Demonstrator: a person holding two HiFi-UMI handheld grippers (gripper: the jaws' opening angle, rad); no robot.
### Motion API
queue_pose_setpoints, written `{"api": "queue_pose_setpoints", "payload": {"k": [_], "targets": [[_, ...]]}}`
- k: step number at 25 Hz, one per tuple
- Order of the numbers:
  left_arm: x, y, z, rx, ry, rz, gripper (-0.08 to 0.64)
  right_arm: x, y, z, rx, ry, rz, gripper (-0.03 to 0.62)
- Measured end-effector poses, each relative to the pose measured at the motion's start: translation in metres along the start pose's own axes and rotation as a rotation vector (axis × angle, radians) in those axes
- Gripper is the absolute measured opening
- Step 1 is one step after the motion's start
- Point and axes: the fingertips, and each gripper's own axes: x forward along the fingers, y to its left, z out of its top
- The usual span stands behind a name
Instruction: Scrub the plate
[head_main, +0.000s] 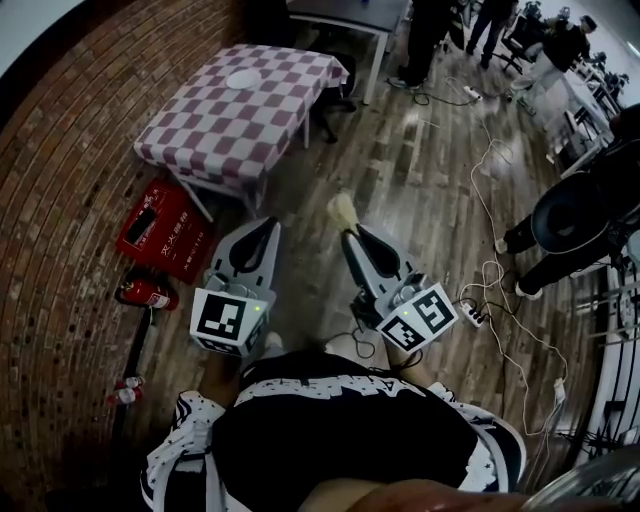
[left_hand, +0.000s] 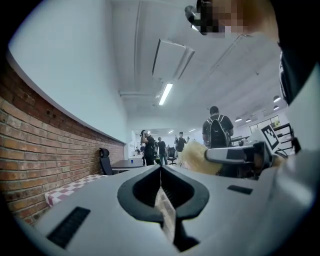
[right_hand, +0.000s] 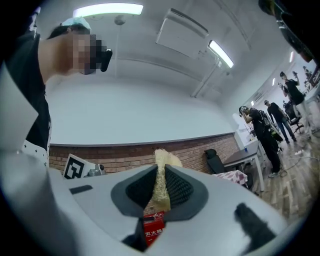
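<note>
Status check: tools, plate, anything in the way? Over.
Left tool shut, empty. Right tool shut on scrubber. Plate on checkered table ahead, apart from both tools. No obstacle seen between.

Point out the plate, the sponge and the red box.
plate (head_main: 242, 79): head view, its white centre.
sponge (right_hand: 161, 182): right gripper view, the strip pinched between the jaws.
red box (head_main: 175, 245): head view, the middle of its top face.

White plate, pink-and-white checked tablecloth, pale yellow scrubber, red box (white lettering)
</note>
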Motion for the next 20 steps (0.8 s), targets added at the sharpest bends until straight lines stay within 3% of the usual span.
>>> {"api": "queue_pose_setpoints", "payload": {"k": [10,20], "targets": [[0.028,-0.046,0.000,0.038,0.011,-0.043,0.012,-0.044,-0.026,0.010,0.018,-0.028,-0.036,0.052],[0.041,-0.046,0.001,0.041,0.014,-0.029,0.012,-0.048,-0.044,0.013,0.003,-0.020,-0.053,0.052]]}}
